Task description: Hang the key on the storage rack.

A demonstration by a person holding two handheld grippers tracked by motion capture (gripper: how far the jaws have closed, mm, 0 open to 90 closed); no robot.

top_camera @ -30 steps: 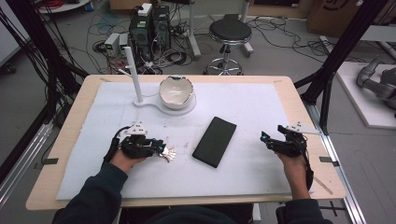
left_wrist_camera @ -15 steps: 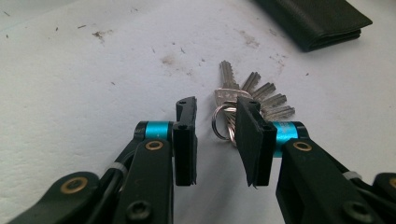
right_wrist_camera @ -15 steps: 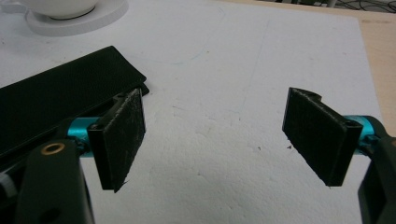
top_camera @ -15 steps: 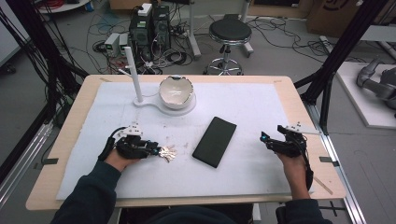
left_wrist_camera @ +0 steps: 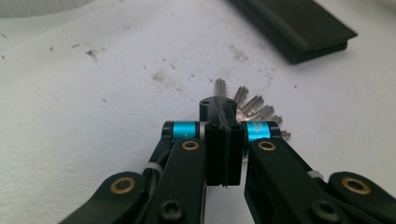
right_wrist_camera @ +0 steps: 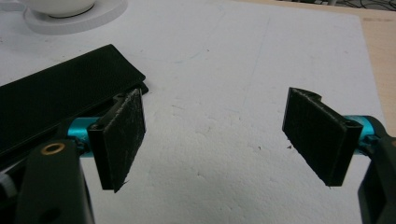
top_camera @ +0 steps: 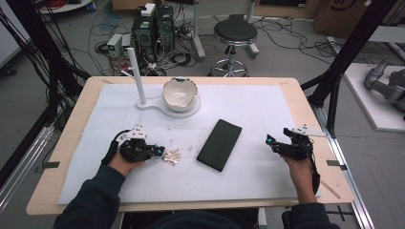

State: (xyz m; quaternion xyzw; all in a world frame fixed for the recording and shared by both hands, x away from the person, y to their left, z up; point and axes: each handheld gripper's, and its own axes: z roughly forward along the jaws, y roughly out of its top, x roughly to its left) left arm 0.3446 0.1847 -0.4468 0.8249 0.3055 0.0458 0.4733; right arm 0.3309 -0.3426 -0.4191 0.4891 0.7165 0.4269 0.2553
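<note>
From where I steer, the black case is my landmark, lying slantwise mid-mat. Left of it, just beside, the keys lie fanned on the mat with my left gripper at them, so that side is taken. Right of the case there is bare white mat up to my right gripper. Beyond the case, the white bowl on its base and the white post block the far-left way. Far right of the case lies open mat.
</note>
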